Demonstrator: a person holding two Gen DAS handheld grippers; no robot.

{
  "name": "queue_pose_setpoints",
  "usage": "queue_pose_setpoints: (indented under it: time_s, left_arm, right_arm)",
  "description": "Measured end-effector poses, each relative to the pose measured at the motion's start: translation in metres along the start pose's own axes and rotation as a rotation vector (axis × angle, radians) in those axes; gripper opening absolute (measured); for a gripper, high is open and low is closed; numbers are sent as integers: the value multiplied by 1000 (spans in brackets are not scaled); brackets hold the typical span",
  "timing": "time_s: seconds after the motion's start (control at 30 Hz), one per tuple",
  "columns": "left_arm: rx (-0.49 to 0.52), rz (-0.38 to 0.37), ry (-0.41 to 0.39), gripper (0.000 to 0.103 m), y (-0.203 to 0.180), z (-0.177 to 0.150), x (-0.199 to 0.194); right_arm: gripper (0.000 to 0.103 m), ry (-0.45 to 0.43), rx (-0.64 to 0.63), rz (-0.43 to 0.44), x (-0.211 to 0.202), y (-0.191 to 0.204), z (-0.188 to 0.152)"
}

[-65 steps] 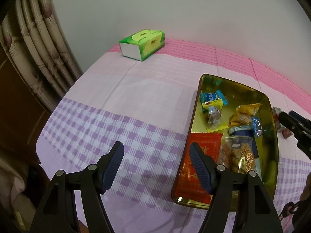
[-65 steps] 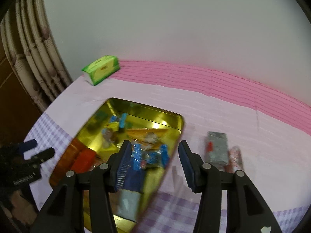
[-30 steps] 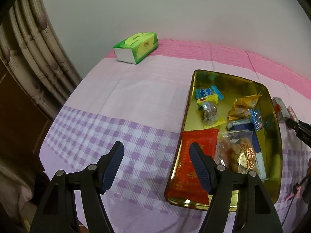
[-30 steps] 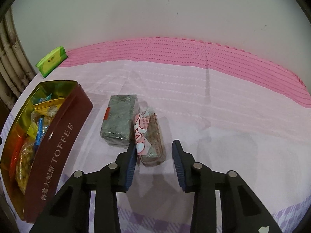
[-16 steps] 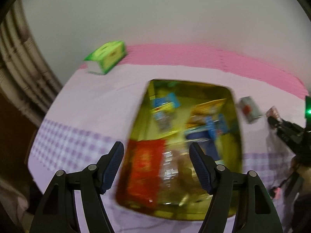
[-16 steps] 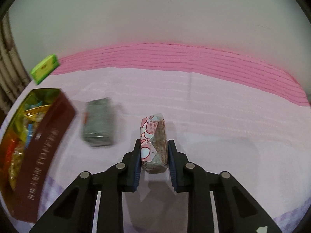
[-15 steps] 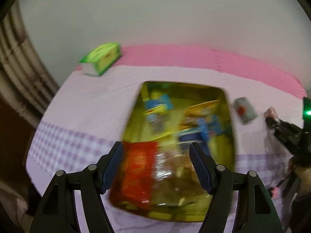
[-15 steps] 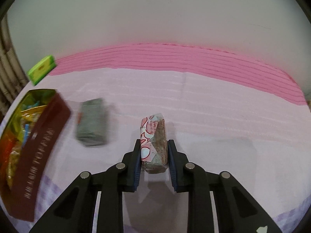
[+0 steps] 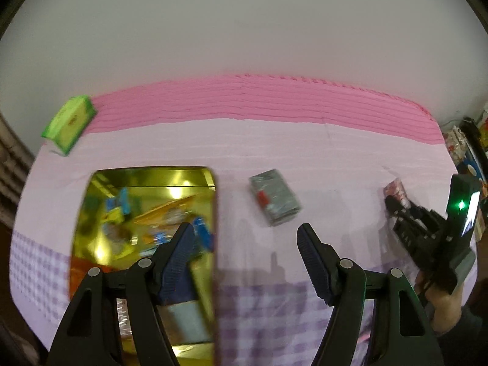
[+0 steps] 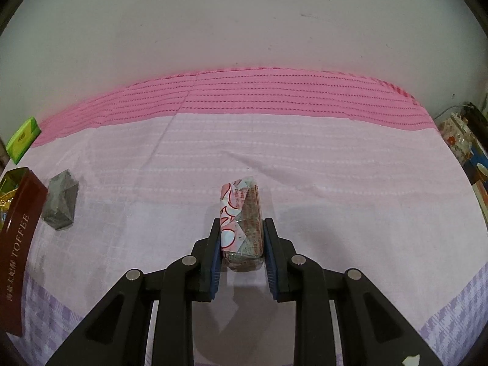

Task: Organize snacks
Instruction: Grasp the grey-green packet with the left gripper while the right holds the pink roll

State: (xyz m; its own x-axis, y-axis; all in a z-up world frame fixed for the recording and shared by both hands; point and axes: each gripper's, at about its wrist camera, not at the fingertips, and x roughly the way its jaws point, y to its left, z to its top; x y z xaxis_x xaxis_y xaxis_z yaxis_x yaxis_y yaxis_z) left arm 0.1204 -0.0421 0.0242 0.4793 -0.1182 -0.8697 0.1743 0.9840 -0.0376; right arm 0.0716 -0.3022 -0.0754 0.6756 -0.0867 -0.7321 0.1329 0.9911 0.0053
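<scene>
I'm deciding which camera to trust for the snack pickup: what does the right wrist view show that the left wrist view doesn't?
Only the right wrist view shows the right gripper clamped on the pink-and-white wrapped snack, plus TOFFEE lettering on the tin's side. Only the left wrist view shows the open left gripper and the packets inside the tin. Both show the grey wrapped snack on the cloth and the green tissue box.
</scene>
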Motion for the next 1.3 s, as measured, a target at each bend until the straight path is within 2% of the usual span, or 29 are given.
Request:
queue_pose_setpoints:
  time_s: [0.3,0.47,0.73,1.0,1.13,1.3]
  left_arm:
    - [-54,-35,83,70,-23,21,42]
    - [-79,-50,112,65,-31,28,60]
    - [-130,-22,148,58,-30,42,87]
    - [-137,15,176,55,-30,44,110]
    - [-129,23,186,37,-29,36,112]
    - [-103,15,185,36,-31,24,108]
  right_arm:
    - [25,0,6,11,1,-4,0]
    - [27,0,8,21,2,-4,1]
    - [27,-2,18,37,2,-5,1]
    - [27,-2,22,46,2,-7,1]
    - [27,-2,21,47,2,-7,2]
    - [27,-2,20,47,2,-8,2]
